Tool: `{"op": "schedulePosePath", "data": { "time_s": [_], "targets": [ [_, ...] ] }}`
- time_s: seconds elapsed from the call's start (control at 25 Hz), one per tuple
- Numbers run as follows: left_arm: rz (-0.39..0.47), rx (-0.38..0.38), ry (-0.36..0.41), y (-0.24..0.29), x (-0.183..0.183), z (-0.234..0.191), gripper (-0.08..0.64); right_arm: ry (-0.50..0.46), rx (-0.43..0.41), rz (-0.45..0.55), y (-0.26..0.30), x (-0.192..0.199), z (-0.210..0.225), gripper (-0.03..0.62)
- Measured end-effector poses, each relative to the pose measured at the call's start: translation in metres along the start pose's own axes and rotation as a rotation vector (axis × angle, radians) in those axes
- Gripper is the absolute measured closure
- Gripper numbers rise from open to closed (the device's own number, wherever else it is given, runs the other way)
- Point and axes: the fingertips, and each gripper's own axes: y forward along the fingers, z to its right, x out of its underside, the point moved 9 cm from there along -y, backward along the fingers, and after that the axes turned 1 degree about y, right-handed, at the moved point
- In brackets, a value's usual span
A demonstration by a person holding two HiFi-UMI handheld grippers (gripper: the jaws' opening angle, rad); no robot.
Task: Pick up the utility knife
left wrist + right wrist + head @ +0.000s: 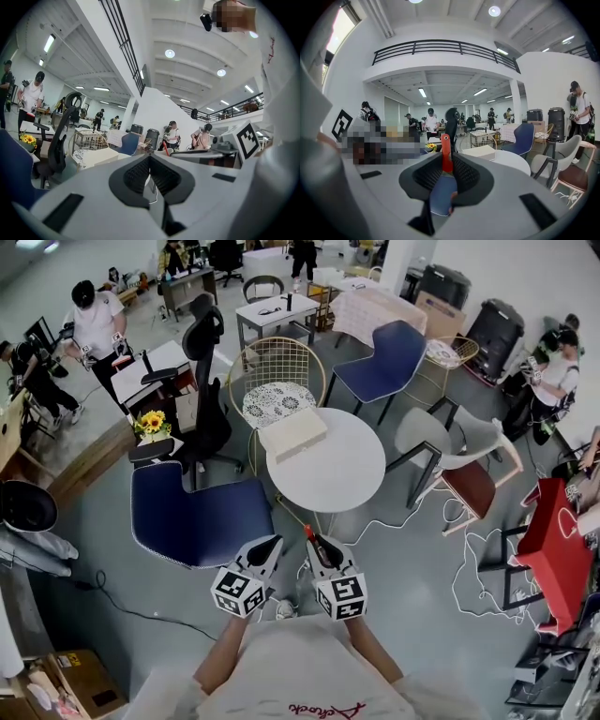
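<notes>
Right gripper view showed the right gripper [446,165] with its fingers [465,173] clenched on the red utility knife [446,151], which stood upright between them, off the table, so the pick-up looked as good as done (only a steady hold seemed called for next). Head view showed the left gripper [270,547] just beside it, fingers pressed together on nothing. The round white table [347,486] bearing a cream box [293,434] and a blue chair [197,517] lay ahead, neither seeming to block anything.
</notes>
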Motion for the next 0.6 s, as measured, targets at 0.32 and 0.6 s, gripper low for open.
{"op": "schedulePosePath", "data": {
  "time_s": [0.32, 0.6],
  "targets": [
    [0.009, 0.011, -0.009, -0.0006, 0.0012, 0.0029, 0.548, -0.001, 0.015, -0.007, -0.0047, 0.0011, 0.0003, 0.515],
    [0.002, -0.002, -0.024, -0.0039, 0.0057, -0.0003, 0.546, -0.015, 0.010, -0.011, -0.0025, 0.0000, -0.0005, 0.515]
  ]
}}
